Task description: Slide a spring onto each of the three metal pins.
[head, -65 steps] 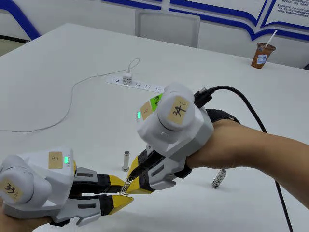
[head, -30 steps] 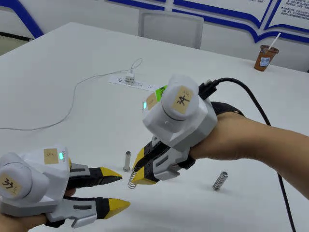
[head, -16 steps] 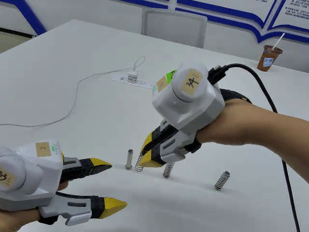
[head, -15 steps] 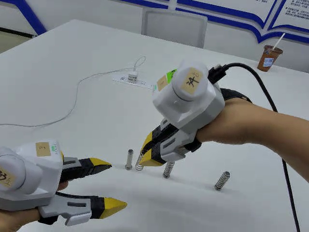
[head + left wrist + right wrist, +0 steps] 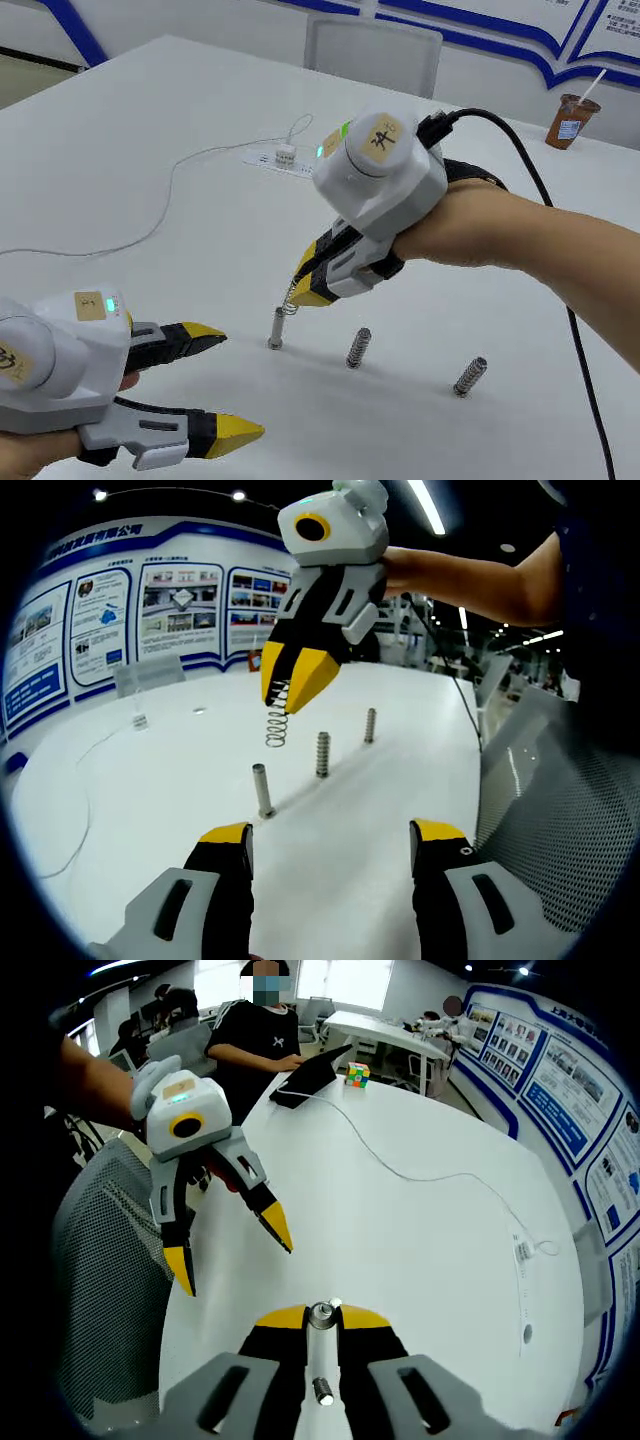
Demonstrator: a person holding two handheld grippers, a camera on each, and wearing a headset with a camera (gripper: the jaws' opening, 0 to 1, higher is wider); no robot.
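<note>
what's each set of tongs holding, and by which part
The right tongs pinch a spring by its top end. The left tongs are open, holding nothing.

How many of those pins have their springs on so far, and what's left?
Two look done: the middle pin and the right-hand pin are already sleeved. In hand: the right gripper, jaws shut, holds the third spring just above the bare pin. Left to do: lower it on. The left gripper is open, holding nothing.

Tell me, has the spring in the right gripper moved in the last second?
Yes. Judged against the bare pin, the spring has gone from down beside the base to hanging about over the top, held in the right gripper.
</note>
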